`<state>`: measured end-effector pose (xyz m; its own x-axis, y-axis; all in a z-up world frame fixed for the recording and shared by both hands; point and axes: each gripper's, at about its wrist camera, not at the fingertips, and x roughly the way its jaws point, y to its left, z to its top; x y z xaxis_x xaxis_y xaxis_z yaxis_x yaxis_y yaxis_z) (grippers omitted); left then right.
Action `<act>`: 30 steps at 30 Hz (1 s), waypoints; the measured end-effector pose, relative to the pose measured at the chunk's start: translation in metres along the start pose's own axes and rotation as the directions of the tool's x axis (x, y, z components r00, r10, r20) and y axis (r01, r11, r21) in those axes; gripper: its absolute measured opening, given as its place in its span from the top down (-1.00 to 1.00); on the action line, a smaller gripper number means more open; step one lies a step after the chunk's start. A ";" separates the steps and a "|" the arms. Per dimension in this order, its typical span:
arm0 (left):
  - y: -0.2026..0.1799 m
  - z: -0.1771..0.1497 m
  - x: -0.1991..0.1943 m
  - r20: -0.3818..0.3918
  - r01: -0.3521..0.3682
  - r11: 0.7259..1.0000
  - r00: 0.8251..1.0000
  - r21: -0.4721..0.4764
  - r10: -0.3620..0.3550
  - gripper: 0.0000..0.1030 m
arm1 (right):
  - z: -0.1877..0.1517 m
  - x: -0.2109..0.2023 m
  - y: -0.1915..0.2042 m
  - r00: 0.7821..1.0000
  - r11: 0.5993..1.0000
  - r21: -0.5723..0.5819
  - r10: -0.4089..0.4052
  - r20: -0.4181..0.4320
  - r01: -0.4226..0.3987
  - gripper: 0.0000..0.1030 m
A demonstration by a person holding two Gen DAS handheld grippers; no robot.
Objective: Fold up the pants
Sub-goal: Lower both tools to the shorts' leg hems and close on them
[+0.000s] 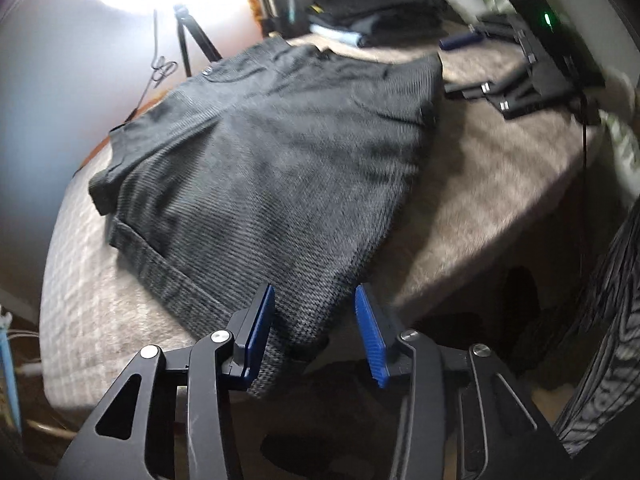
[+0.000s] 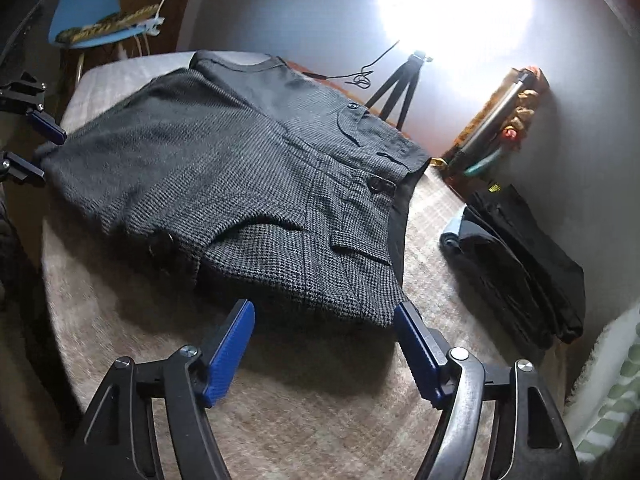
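The pants [image 1: 256,168] lie folded and spread flat across the bed [image 1: 480,208], a dark houndstooth weave, waistband and button flaps [image 2: 376,184] toward 2 o'clock in the right wrist view. In the left wrist view 1 corner of the cloth hangs over the bed edge at 6 o'clock, right into the left gripper [image 1: 316,332]. Its jaws stand apart, blue pads [image 1: 260,328] either side of that corner, the left pad touching the fabric, the right pad just clear of it. Not clamped.

Over to the right gripper [image 2: 324,354]: wide open, hovering above bare bedcover at 6 o'clock, with the near hem of the pants just beyond its fingertips. The right pad [image 2: 416,352] sits just beside the hem's corner; whether it touches, I cannot tell. The left gripper shows at 9 o'clock in this view too, its 2 blue tips straddling the far corner.

Outward now: a stack [image 2: 520,264] of dark folded clothes at 3 o'clock on the bed, against the wall. A tripod [image 2: 396,88] stands at 1 o'clock under a glaring lamp [image 2: 452,4]. A blue chair [image 2: 88,4] sits at 11 o'clock.
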<state>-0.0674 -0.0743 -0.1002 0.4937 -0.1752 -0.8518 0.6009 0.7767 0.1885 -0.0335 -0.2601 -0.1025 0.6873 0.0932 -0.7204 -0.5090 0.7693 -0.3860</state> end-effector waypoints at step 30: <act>0.025 0.009 0.020 0.055 0.012 0.991 0.998 -0.130 -0.005 0.82 | 0.047 -0.001 -0.009 0.993 0.997 -0.039 -0.064 0.099 0.068 0.69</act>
<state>-0.0370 -0.0634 -0.1080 0.5248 -0.2121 -0.8244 0.5197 0.8469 0.1130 -0.0050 -0.2373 -0.0715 0.7662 0.1056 -0.6339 -0.4810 0.7484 -0.4567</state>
